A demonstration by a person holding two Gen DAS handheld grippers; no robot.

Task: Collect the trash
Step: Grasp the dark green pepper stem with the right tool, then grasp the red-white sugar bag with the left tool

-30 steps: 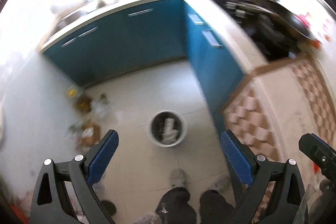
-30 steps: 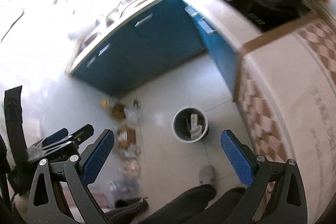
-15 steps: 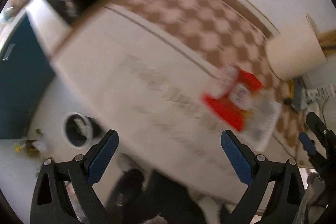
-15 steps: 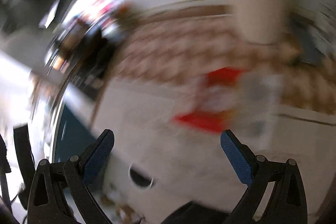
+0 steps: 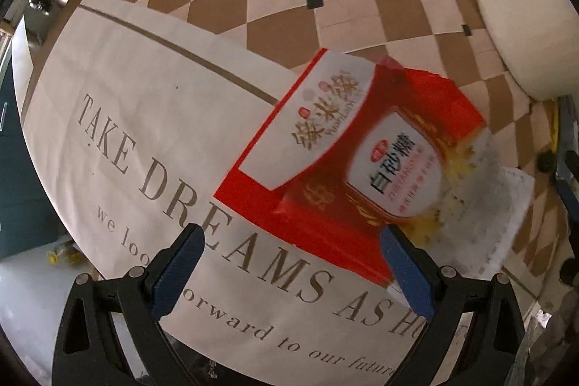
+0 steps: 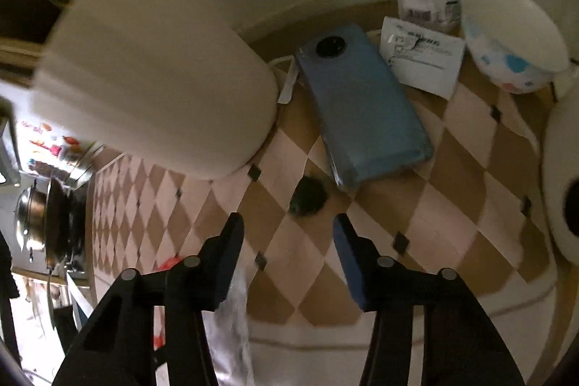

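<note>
Both hand-held grippers — left point(image 5: 289, 263), right point(image 6: 287, 234) — are spread and empty; the red packets point(image 5: 347, 147) wait on the desk point(image 5: 152, 89).

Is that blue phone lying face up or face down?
Face down: the blue phone shows its round camera lens, lying flat on the checkered tablecloth.

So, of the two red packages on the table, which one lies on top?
The red bag with the white oval label lies on top; it overlaps the flat red box, which lies beneath it.
</note>
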